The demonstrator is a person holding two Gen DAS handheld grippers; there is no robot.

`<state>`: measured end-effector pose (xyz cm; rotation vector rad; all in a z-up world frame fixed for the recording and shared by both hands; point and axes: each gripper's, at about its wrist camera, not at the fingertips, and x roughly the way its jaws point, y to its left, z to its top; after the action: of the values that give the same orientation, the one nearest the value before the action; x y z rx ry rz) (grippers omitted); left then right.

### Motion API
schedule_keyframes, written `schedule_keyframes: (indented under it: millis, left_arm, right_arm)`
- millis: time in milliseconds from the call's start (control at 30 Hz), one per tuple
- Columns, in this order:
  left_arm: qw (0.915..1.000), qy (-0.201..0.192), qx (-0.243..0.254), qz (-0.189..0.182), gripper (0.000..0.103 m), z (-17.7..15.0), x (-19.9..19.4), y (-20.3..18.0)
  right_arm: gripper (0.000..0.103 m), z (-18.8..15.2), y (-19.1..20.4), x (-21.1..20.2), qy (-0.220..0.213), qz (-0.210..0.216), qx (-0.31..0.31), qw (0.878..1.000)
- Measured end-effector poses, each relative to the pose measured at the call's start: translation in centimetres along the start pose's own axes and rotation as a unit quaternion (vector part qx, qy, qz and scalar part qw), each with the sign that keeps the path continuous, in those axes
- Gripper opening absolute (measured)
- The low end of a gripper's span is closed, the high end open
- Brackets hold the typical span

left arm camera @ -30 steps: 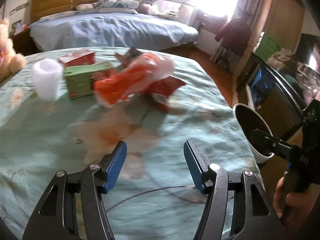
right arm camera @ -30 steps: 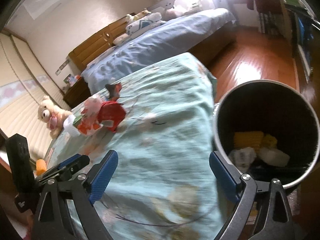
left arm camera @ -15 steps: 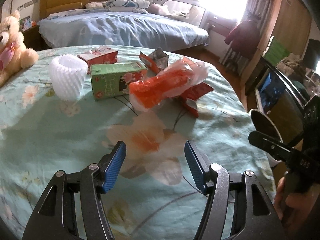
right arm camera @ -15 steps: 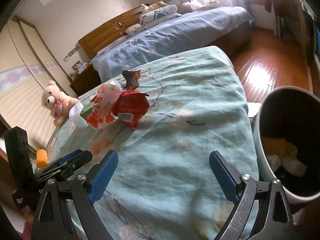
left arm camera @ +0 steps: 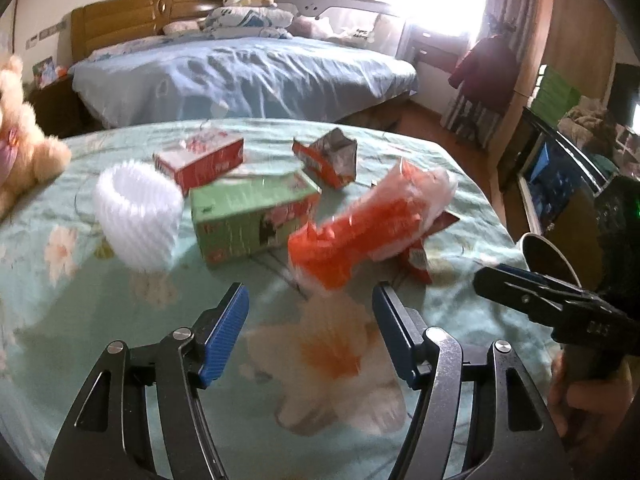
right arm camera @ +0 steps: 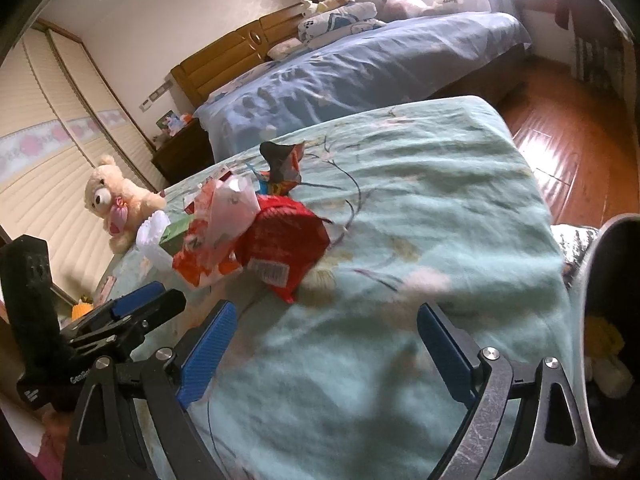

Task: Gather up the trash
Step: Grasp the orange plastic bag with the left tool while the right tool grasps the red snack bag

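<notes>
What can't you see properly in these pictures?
- Trash bin, right wrist view: cut off by the picture's edge, so most of its inside is hidden.
- Green carton, left wrist view: print too blurred to read.
- Red snack bag, left wrist view: mostly hidden behind the orange-and-white wrapper.

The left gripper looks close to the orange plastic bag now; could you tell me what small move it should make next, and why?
Probably ease the left gripper forward until its open jaws straddle the orange plastic bag, then close. The bag lies just beyond the fingertips, nearest of the trash on the table, and nothing is held yet. The bin waits at the table's right edge.
</notes>
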<state>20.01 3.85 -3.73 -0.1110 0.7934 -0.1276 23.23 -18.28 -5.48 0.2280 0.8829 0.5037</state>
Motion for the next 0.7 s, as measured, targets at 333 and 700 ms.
schedule_keyframes:
  millis: [333, 700]
  left_arm:
    - [0.9995, -0.004, 0.03, -0.005, 0.065, 1.1, 1.7, 0.0]
    - [0.9986, 0.005, 0.049, -0.019, 0.025, 0.6, 2.1, -0.6]
  right_arm:
    - [0.074, 1.8, 1.5, 3.4, 0.018, 0.004, -0.03, 0.999]
    - [0.01, 1.4, 2.6, 3.9, 0.027, 0.01, -0.05, 0.998]
